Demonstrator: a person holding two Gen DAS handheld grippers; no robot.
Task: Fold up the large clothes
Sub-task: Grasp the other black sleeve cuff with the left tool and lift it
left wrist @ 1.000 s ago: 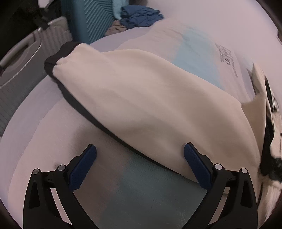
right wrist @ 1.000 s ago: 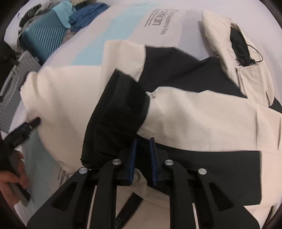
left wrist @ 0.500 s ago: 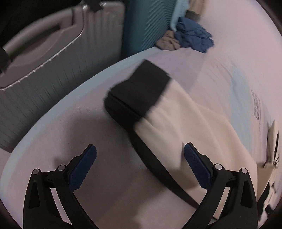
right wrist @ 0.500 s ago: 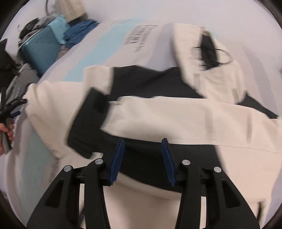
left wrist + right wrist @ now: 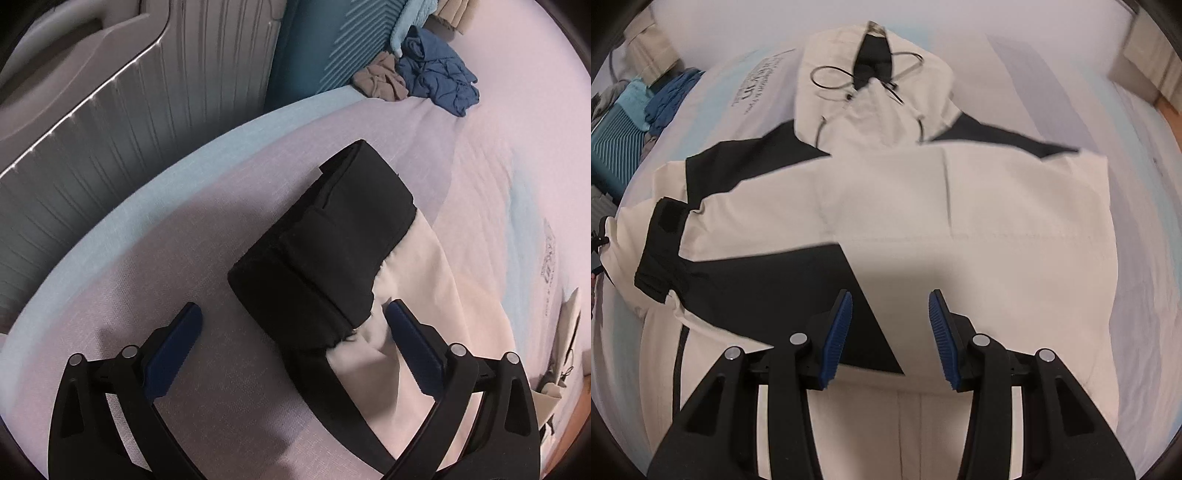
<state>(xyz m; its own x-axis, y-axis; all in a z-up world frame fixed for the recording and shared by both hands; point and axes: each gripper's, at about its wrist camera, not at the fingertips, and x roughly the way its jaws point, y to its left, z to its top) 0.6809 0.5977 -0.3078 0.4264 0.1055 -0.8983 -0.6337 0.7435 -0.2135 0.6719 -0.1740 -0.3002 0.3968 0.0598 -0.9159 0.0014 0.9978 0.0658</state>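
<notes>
Lying Flat: Cream-and-Black Jacket on the Bed

Spreading across the bed (image 5: 1145, 221), the hooded jacket (image 5: 923, 206) is showing one black-cuffed sleeve (image 5: 332, 236) folded over. The left gripper (image 5: 291, 343) is hovering released above it, jaws just narrowing slightly; the right gripper (image 5: 890, 332) is empty, half-parted.

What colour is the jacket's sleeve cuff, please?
Black, on the sleeve cuff; clearest in the left wrist view.

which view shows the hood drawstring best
The right wrist view: the black drawstring loops in plain sight across the cream hood. The left wrist view shows only a sleeve's black cuff, not the hood.
</notes>
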